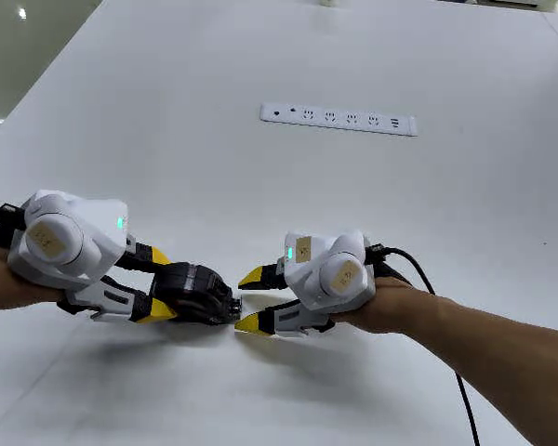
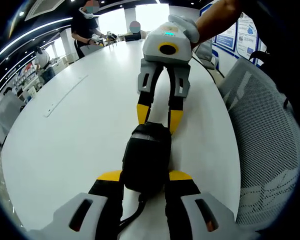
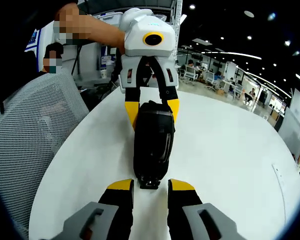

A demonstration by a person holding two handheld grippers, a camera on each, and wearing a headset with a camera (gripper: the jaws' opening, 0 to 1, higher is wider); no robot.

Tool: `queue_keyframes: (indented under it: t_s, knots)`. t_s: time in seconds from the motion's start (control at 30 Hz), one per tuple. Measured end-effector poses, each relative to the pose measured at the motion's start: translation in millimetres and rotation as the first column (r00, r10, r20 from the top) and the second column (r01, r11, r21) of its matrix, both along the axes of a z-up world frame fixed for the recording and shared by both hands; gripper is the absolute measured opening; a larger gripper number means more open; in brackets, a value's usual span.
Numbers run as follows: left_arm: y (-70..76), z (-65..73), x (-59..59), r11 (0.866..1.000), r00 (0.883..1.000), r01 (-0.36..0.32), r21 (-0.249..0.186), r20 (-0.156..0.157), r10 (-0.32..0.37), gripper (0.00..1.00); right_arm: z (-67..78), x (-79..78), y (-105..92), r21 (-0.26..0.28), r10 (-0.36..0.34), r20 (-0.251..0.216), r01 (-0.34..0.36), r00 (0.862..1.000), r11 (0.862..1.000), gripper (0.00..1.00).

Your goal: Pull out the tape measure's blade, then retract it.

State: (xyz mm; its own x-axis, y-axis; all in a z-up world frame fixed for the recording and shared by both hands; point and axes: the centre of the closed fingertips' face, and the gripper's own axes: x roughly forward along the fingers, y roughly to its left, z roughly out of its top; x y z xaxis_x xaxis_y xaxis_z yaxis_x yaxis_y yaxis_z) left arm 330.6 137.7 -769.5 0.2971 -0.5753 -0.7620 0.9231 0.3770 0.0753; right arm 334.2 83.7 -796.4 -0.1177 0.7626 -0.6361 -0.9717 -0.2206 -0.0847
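Tape measure (image 1: 195, 291), clamped in left hand-held gripper (image 1: 160, 283)

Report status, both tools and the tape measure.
Left tool shut on tape measure. Right tool open, jaws straddling the blade tip, not gripping; not yet pulled out. Power strip far across table, out of the way.

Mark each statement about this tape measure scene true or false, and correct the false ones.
1. The left tool grips the black tape measure. True.
2. The right tool is shut on the blade. False: its jaws stand open at the front end of the case.
3. A white power strip lies on the table beyond both tools. True.
4. The blade is stretched across the table. False: no drawn-out blade shows.
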Motion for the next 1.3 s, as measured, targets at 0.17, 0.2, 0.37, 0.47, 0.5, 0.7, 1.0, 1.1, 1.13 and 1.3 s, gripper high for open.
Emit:
queue_keyframes:
  t_s: [0.17,0.2,0.37,0.47,0.5,0.7,1.0,1.1,1.13,1.3]
  knots:
    - [0.4,-0.4,-0.1,1.000,1.000,0.011,0.000,0.003,-0.011,0.26,-1.8,-0.3,2.7,-0.004,0.000,0.000,0.000,1.000,1.000,0.18]
    - [0.3,-0.4,-0.1,1.000,1.000,0.009,-0.002,0.001,-0.009,0.26,-2.4,-0.1,2.8,-0.006,0.000,0.000,0.000,1.000,1.000,0.16]
    - [0.3,-0.3,-0.3,1.000,1.000,0.011,-0.007,-0.001,-0.011,0.25,-4.7,0.5,3.3,-0.012,-0.001,0.003,0.001,1.000,1.000,0.15]
    - [0.6,-0.3,-0.2,1.000,1.000,0.013,-0.010,-0.004,-0.013,0.25,-5.4,0.5,3.0,-0.014,-0.001,0.001,0.001,1.000,1.000,0.14]
    - [0.9,-0.2,0.0,1.000,1.000,0.013,-0.011,-0.005,-0.013,0.25,-5.5,0.4,2.9,-0.015,0.001,0.003,-0.001,1.000,1.000,0.14]
    - [1.0,-0.1,0.5,1.000,1.000,0.010,-0.015,-0.008,-0.010,0.25,-6.2,1.0,3.0,-0.019,-0.004,0.006,0.004,1.000,1.000,0.11]
    - [0.9,-0.1,0.1,1.000,1.000,0.013,-0.019,-0.008,-0.013,0.25,-6.7,0.6,2.7,-0.020,-0.014,-0.005,0.014,1.000,1.000,0.10]
    - [0.9,0.0,-0.3,1.000,1.000,0.016,-0.018,-0.008,-0.016,0.24,-6.6,0.2,2.6,-0.021,-0.018,-0.011,0.018,1.000,1.000,0.10]
    - [0.9,0.1,-0.3,1.000,1.000,0.017,-0.018,-0.009,-0.017,0.24,-6.7,0.3,2.5,-0.022,-0.018,-0.011,0.018,1.000,1.000,0.09]
    - [0.9,0.1,-0.6,1.000,1.000,0.019,-0.018,-0.014,-0.019,0.24,-6.0,-0.5,1.9,-0.027,-0.015,-0.005,0.015,1.000,1.000,0.09]
